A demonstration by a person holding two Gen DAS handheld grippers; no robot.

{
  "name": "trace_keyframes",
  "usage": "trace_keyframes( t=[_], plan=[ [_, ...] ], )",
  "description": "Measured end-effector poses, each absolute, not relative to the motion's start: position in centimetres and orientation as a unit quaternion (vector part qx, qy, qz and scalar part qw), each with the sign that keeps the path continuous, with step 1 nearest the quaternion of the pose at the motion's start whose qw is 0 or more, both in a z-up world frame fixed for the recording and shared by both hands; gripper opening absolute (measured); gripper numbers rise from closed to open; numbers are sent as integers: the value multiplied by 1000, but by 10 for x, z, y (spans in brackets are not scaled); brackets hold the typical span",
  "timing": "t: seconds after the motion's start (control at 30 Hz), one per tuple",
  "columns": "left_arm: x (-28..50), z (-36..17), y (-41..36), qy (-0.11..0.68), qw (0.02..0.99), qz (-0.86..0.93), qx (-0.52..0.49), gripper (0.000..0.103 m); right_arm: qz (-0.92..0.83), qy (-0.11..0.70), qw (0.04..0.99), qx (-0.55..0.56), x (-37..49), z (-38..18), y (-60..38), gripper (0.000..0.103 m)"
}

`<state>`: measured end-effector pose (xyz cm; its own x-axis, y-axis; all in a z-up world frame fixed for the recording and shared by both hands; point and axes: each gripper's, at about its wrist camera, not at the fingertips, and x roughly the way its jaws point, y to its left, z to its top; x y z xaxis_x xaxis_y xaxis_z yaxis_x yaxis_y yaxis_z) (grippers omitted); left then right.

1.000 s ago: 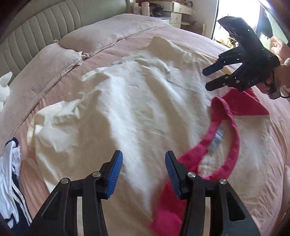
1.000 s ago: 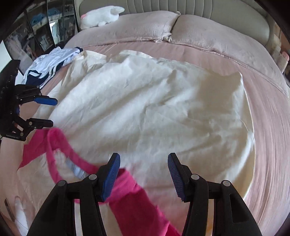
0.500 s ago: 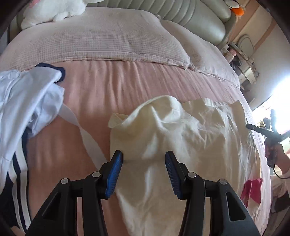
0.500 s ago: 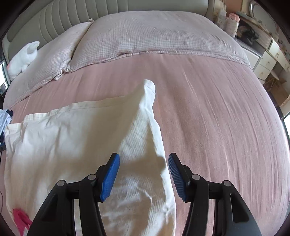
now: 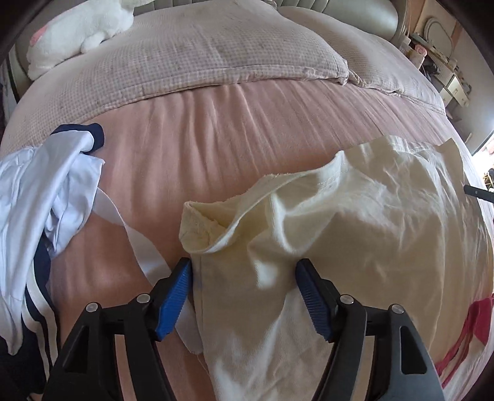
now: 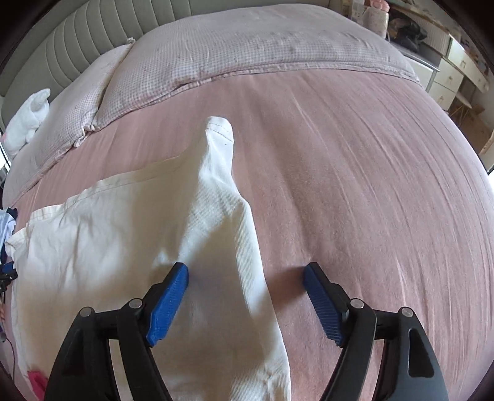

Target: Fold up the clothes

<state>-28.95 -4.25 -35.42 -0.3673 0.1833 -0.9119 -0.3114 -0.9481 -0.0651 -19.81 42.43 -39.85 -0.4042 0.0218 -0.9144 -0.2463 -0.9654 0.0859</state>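
A cream garment [image 5: 355,222] with pink trim [image 5: 475,327] lies spread on the pink bed. Its rumpled, curled hem corner [image 5: 200,222] sits just ahead of my left gripper [image 5: 244,274], which is open with the cloth lying between its blue pads. In the right wrist view the same garment [image 6: 108,240] has a raised pointed corner [image 6: 219,129]. My right gripper [image 6: 246,277] is open low over that side edge: the left pad is over cloth, the right pad over bare sheet.
A white and navy garment [image 5: 37,200] with a loose white strap [image 5: 136,240] lies left of the cream one. Two checked pillows [image 5: 200,52] and a white plush toy [image 5: 77,27] lie by the headboard [image 6: 71,49]. A dresser [image 6: 454,71] stands at the right.
Both grippers swung from the pink collar end to the garment's far corners and came down close to the cloth. Both stayed open.
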Motion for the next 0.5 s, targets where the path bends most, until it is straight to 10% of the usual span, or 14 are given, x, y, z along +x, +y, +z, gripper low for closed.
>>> trace_keyframes(
  t=[0.1, 0.5],
  plan=[
    [-277, -345, -24, 97, 186, 820, -533, 8, 835, 79, 52, -542, -203, -392, 410, 13],
    [-283, -302, -54, 136, 173, 830, -512, 11, 838, 49, 56, -541, -201, -368, 431, 3]
  ],
)
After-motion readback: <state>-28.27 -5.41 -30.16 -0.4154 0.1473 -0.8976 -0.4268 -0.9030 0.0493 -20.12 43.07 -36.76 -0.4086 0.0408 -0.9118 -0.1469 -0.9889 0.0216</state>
